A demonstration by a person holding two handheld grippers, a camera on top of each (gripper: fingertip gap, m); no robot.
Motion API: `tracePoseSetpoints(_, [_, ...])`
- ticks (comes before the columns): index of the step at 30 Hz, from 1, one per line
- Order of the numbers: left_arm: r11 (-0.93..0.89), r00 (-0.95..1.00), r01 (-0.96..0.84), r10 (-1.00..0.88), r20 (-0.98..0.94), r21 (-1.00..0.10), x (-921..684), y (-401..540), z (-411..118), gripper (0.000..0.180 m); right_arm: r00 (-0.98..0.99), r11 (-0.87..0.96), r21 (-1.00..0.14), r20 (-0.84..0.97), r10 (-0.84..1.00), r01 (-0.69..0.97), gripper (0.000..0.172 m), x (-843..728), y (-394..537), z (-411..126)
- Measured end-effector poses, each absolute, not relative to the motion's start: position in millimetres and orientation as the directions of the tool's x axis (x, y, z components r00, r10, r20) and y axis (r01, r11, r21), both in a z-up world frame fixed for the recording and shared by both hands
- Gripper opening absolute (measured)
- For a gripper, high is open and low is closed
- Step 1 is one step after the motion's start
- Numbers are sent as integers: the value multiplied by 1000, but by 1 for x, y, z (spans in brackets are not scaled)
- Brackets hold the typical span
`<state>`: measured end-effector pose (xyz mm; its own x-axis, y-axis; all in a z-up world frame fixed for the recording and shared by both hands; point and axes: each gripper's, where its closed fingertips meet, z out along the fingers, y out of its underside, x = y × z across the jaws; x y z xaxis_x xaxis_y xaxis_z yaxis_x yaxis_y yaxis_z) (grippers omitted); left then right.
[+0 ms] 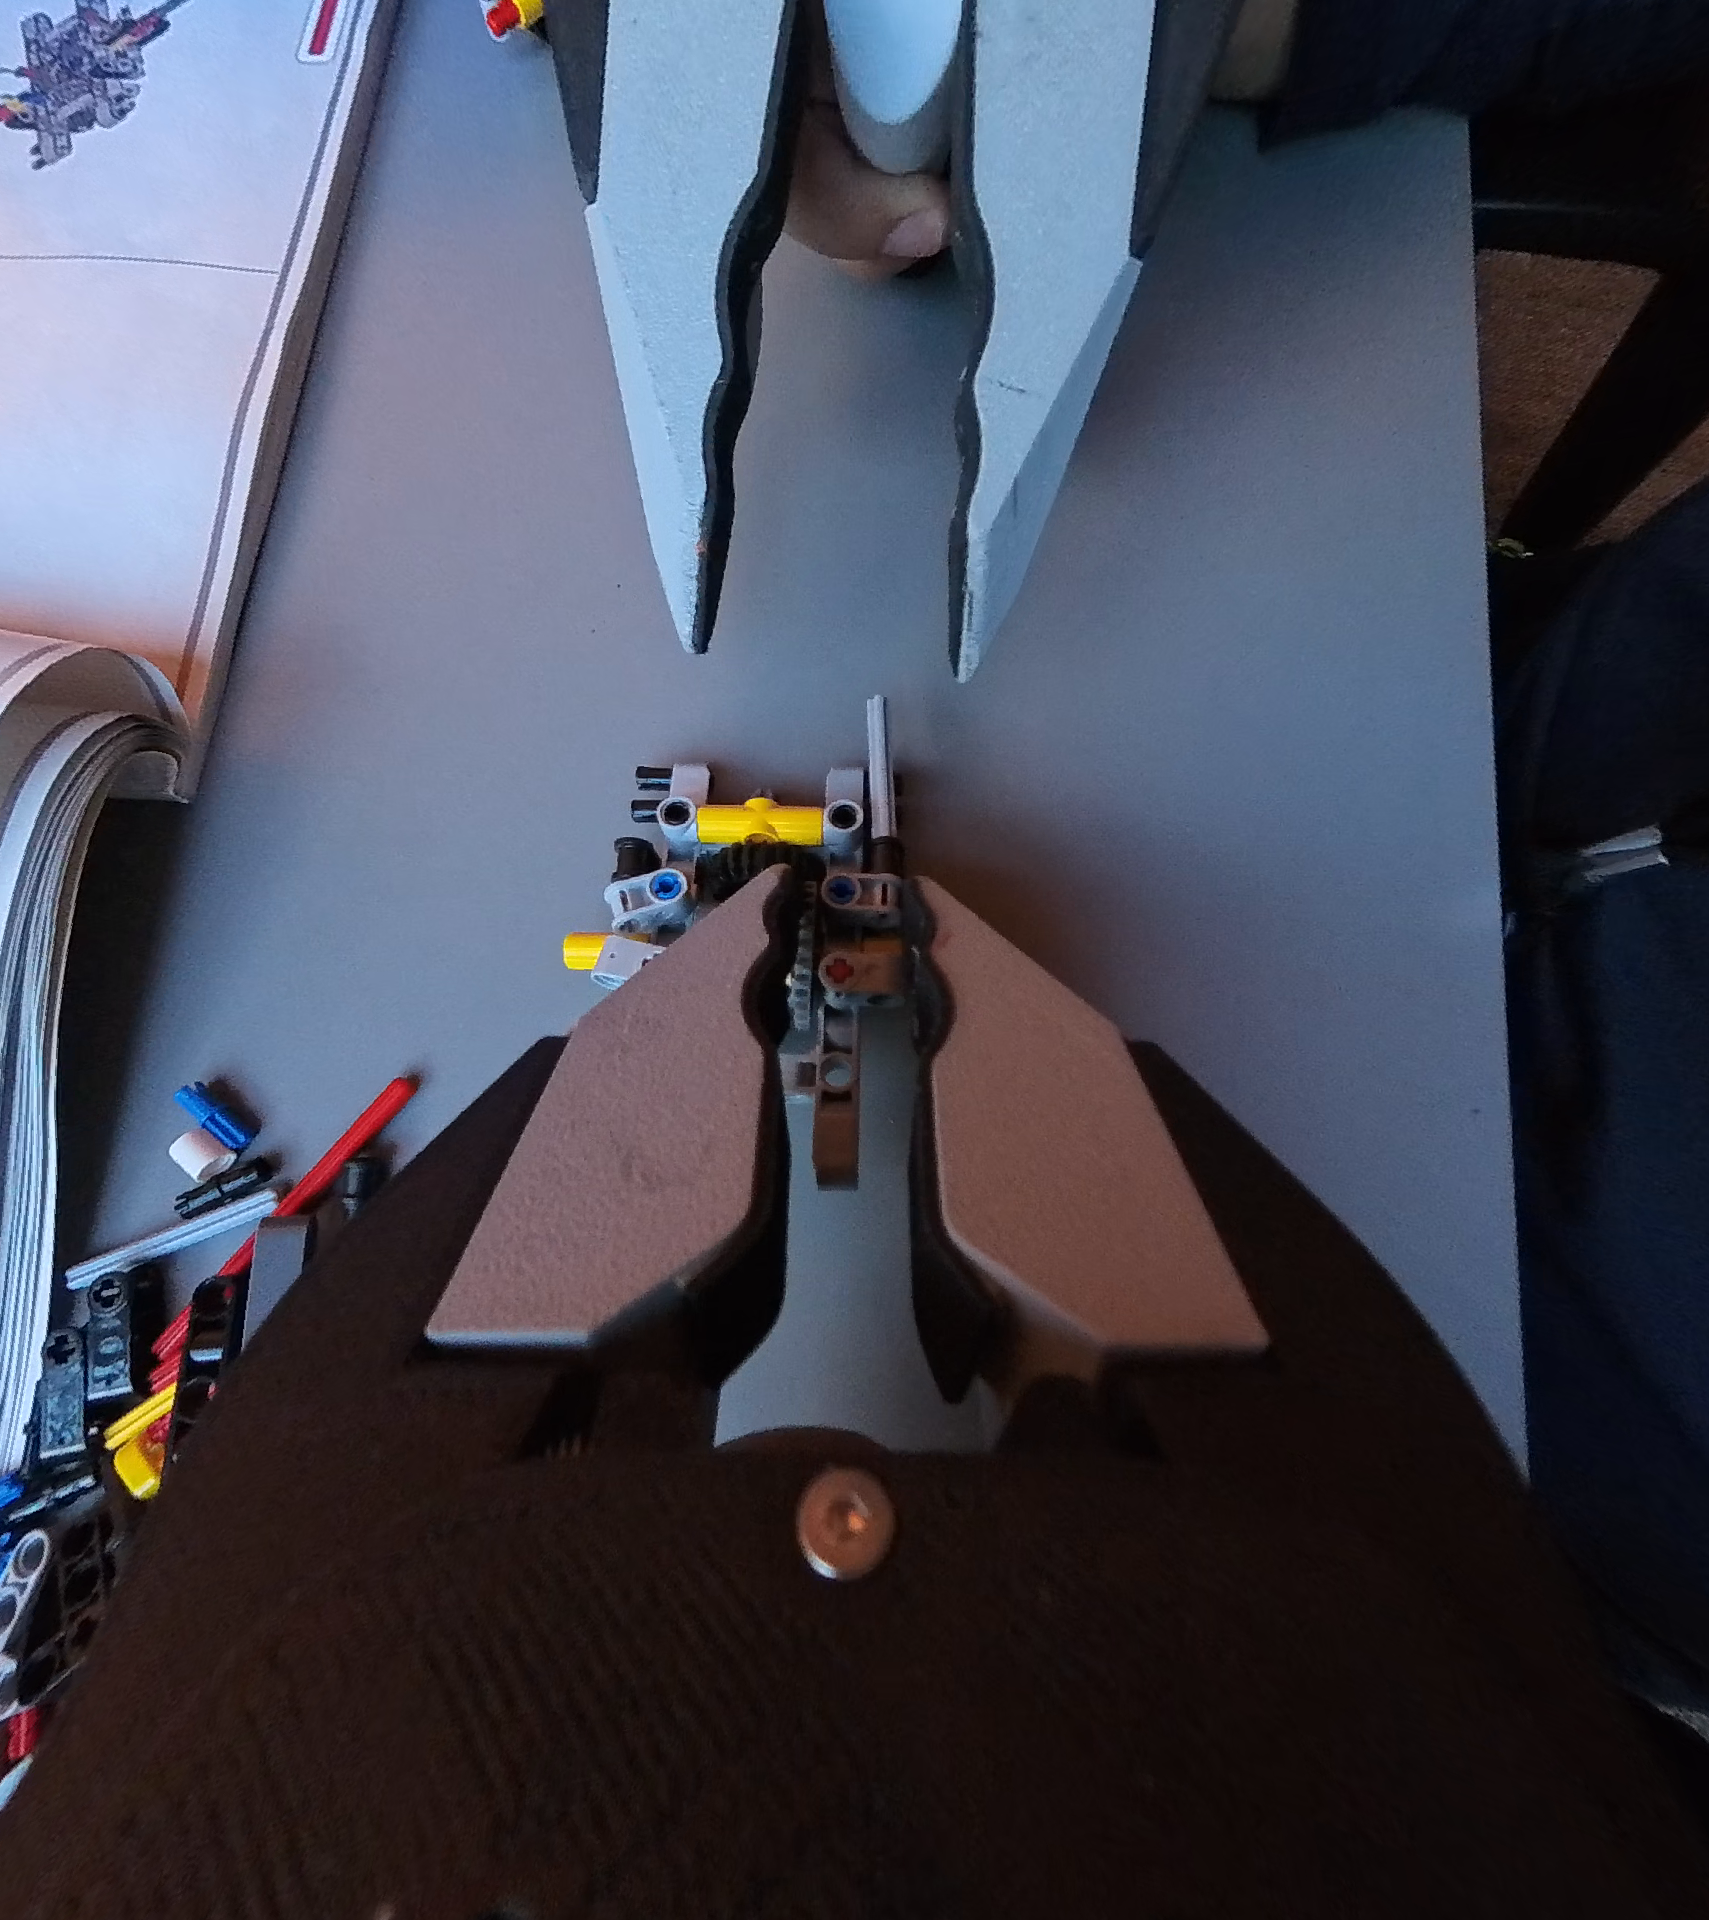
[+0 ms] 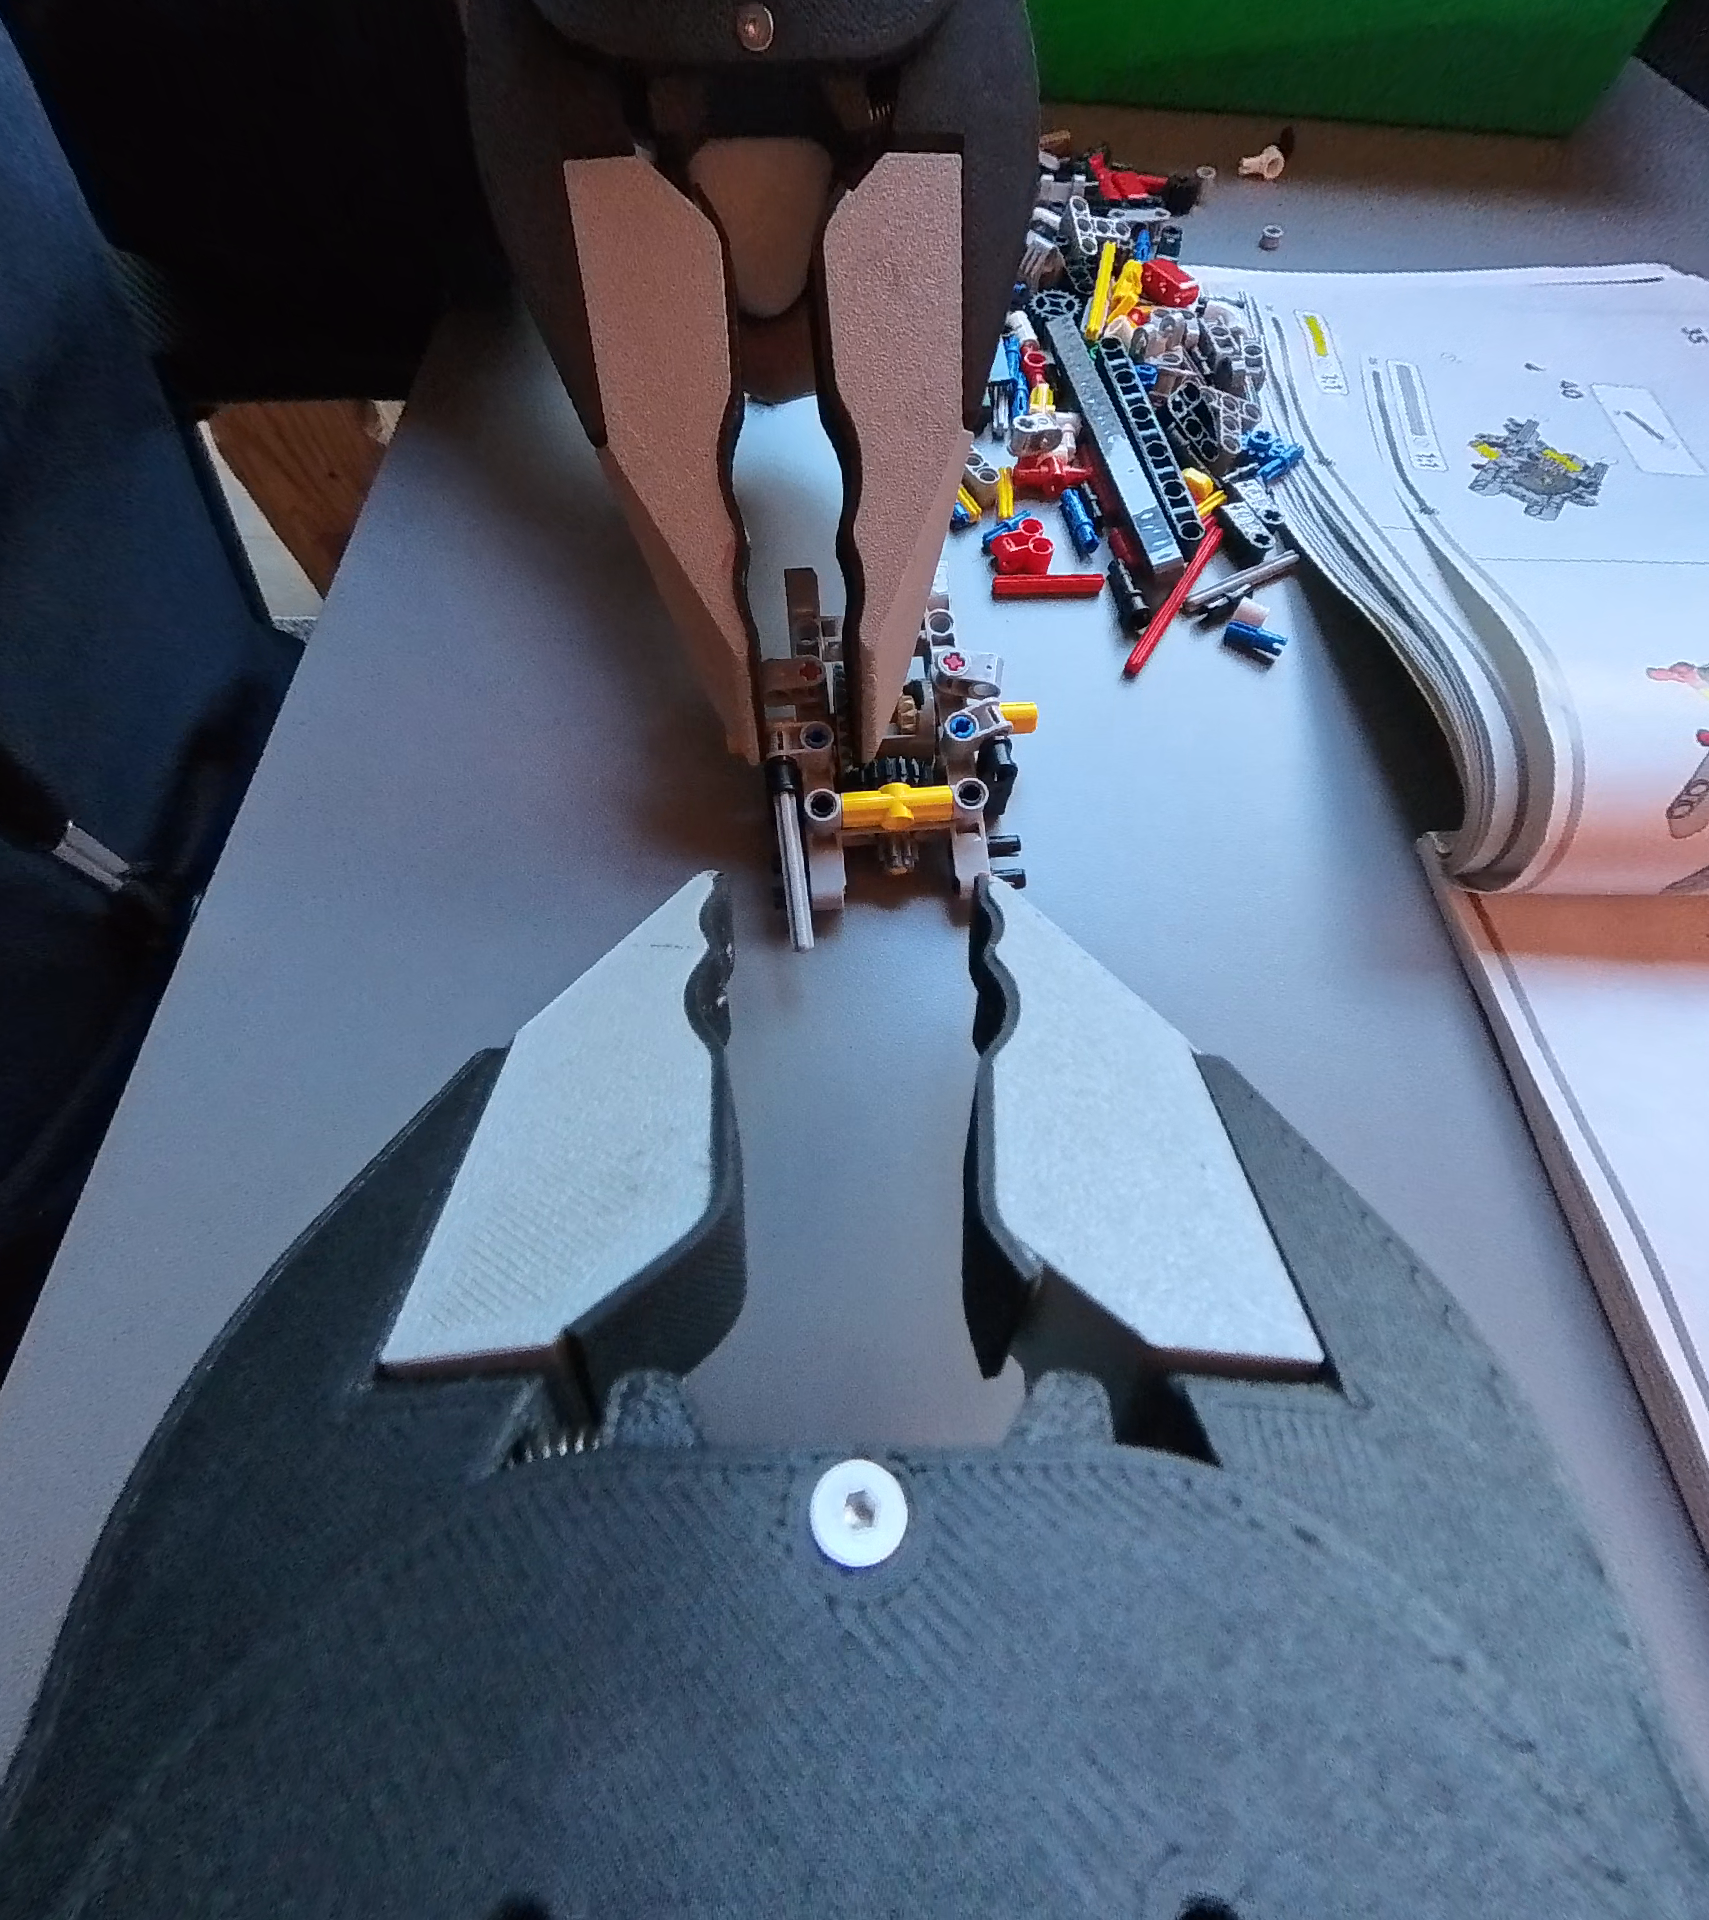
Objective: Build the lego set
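Two hand-held grippers, same brick assembly: left hand-held gripper pinched its rear, right hand-held gripper spread bare just beside its front, loose parts behind.

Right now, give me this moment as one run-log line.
left gripper: shut on brick assembly | right gripper: open, just short of assembly | loose parts, manual beside | table

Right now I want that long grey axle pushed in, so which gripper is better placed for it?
Probably the right gripper: open, bare, tips just short of the grey axle. The left gripper is clamped on the assembly.
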<state>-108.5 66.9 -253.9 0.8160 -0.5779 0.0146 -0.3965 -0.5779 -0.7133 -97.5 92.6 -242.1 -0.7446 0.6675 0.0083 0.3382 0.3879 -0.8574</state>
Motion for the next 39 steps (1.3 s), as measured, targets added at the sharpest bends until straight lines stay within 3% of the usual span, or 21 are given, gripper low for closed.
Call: tracePoseSetpoints(39, [-576, 816, -393, -578, 17, -717, -108, 67, -254, 17, -756, 389, -854, -7, 655, 345, 41, -96, 91, -243])
